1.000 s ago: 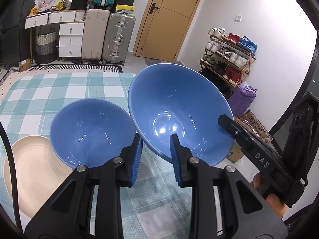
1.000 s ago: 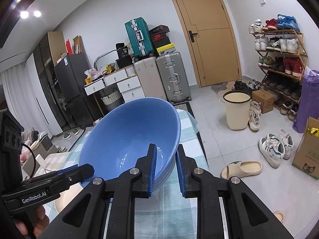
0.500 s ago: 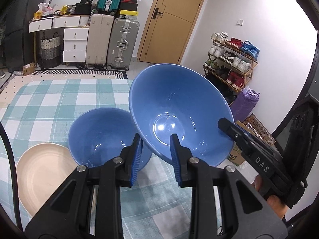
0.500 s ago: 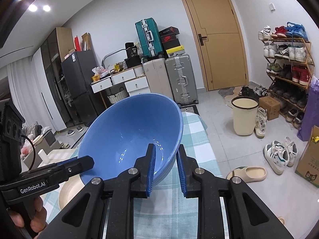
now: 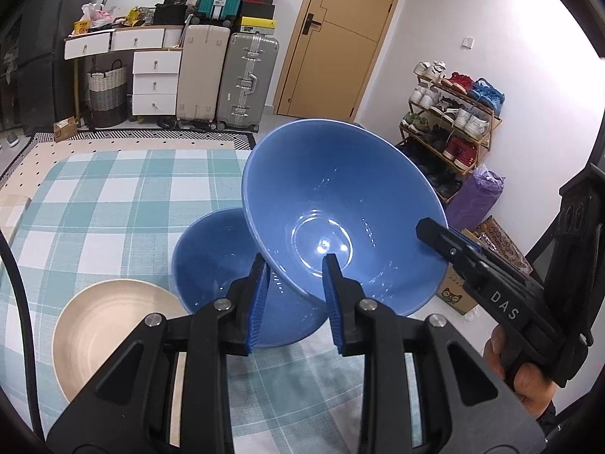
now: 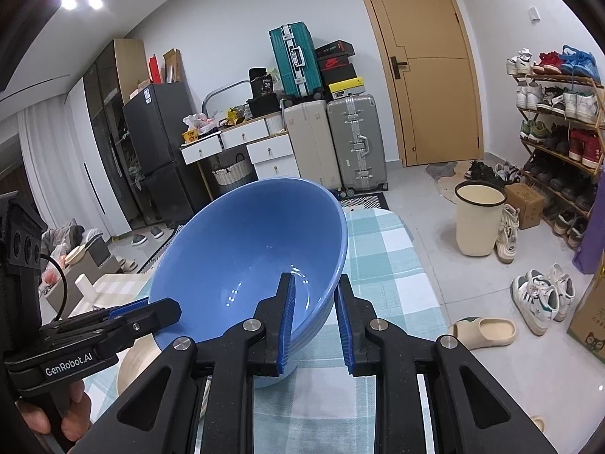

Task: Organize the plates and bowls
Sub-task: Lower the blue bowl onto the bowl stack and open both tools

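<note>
Two grippers, left (image 5: 293,287) and right (image 6: 314,312), each clamp the big blue bowl's (image 5: 340,208) rim | tilted above smaller blue bowl (image 5: 227,265) | risk: uneven hands twist rim loose, it chips the lower bowl.

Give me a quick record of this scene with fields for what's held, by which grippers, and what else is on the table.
held: large blue bowl, tilted, off the table
left gripper: jaws shut on its near rim
right gripper: jaws shut on its rim
below it: smaller blue bowl
beside that: cream plate
surface: checked cloth
</note>
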Demonstrator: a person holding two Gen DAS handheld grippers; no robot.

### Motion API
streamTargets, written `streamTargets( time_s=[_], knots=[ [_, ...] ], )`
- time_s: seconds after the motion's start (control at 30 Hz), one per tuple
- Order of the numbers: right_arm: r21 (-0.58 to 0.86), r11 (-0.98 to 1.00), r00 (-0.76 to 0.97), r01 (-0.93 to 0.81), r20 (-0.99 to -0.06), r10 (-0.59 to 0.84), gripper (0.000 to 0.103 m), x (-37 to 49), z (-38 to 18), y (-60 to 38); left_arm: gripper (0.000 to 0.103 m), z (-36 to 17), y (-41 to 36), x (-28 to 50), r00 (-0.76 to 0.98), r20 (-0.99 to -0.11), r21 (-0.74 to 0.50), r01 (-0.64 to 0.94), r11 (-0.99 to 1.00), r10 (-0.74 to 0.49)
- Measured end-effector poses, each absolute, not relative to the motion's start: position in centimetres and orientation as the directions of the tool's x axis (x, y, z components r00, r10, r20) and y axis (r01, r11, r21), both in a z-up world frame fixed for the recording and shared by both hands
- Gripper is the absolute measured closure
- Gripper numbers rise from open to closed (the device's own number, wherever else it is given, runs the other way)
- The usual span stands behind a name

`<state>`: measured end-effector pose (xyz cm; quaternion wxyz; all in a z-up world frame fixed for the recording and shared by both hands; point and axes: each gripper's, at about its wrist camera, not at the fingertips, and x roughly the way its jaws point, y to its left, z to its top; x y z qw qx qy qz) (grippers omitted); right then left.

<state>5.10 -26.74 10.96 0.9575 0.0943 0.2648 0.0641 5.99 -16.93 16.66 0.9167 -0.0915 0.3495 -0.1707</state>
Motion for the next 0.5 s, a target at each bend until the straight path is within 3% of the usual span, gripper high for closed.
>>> streamTargets(
  time_s=[0.5],
  knots=[
    [0.204,0.974,0.814,-0.098,-0.546,0.197,0.081,8.2,8.5,-23.3,0.078,13.5,-13.1,8.6,0.682,-0.649,-0.275,0.202,0.940,-0.336]
  ],
)
